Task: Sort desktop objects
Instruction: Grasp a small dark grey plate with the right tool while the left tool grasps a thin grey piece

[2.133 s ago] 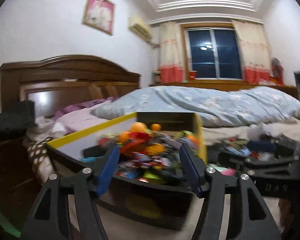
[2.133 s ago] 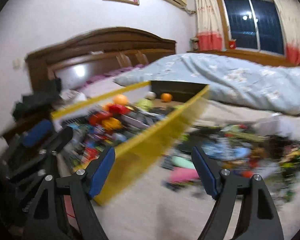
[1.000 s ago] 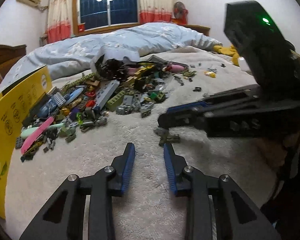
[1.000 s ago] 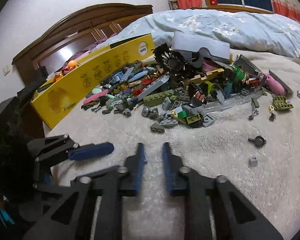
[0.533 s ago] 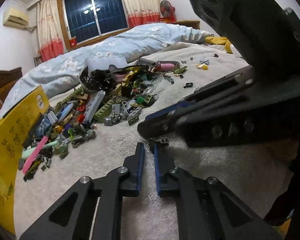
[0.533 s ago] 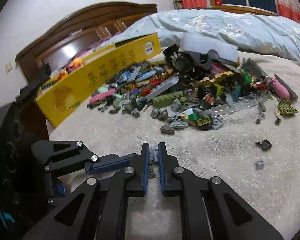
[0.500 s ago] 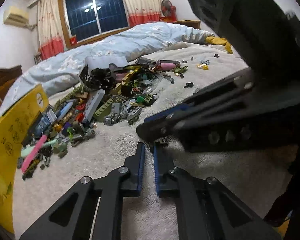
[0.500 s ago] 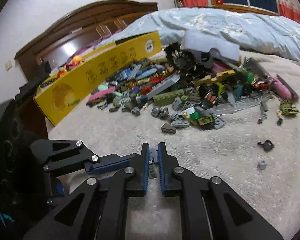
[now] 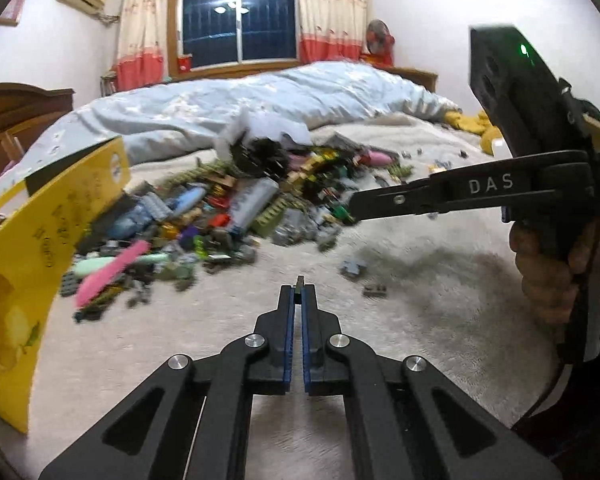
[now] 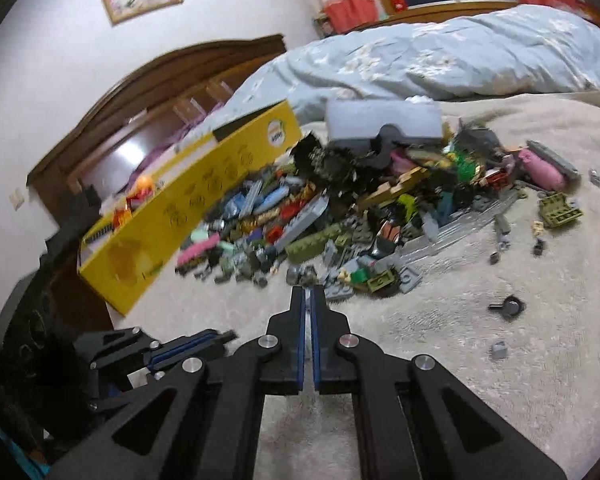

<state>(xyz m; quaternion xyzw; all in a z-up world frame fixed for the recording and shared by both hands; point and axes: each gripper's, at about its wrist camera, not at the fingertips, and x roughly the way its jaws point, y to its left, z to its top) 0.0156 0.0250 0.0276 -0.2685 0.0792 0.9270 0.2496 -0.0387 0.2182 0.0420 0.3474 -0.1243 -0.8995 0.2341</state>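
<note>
- Two grippers in play over a bed covered with a beige blanket [image 9: 420, 264]; sorting looks barely under way.
- Far left: yellow box [image 9: 39, 236], open, standing on the blanket edge. In the right wrist view a few orange and red items [image 10: 133, 196] already lie inside it; the rest of its contents are hidden by the wall.
- Just right of the box: the main pile of building bricks [image 10: 340, 208], mixed grey, green, pink and black, heaped and unsorted. By the look of it, most of the work is left.
- Centre, left wrist view: left gripper [image 9: 298, 292], fingers together, clamped on a small dark brick [image 9: 299, 281] that pokes out at the tips, clear of the blanket.
- Centre, right wrist view: right gripper [image 10: 308, 294], fingers together on a thin grey piece [image 10: 308, 295] seen in the slit between them; its shape is too small to tell.
- Right of the pile: strays well apart on the blanket, among them a black round piece [image 10: 510, 306], a small grey cube [image 10: 499, 349] and an olive plate [image 10: 560, 208].
- Judgement: both picked pieces are probably bound for the box; the pile and strays remain.
</note>
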